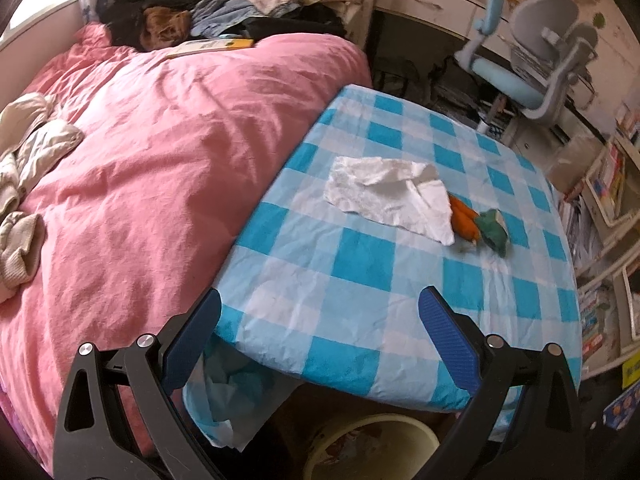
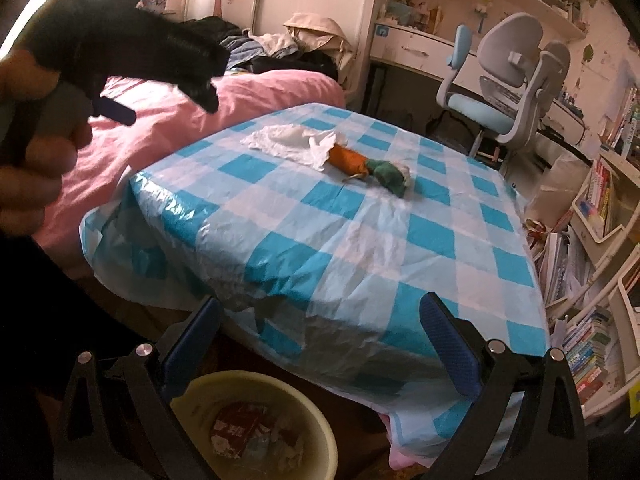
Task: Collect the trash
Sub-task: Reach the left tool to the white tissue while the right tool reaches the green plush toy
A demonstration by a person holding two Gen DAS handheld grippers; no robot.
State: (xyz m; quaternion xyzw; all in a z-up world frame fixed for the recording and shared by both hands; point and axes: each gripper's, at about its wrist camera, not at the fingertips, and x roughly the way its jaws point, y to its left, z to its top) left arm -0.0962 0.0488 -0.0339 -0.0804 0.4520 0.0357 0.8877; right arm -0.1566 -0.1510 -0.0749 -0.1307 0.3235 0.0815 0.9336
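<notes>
Left wrist view: crumpled white tissue (image 1: 390,196) lies mid-table (image 1: 352,264), orange-green scrap (image 1: 478,224) touching it at four o'clock. Left tongs (image 1: 320,320) and right tongs (image 2: 320,326) gape wide, empty.

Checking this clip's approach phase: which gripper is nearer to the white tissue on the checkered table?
Left. The left gripper hovers open over the table's near edge, facing the tissue. The right gripper, also open, sits further back, above the yellow bin.
</notes>
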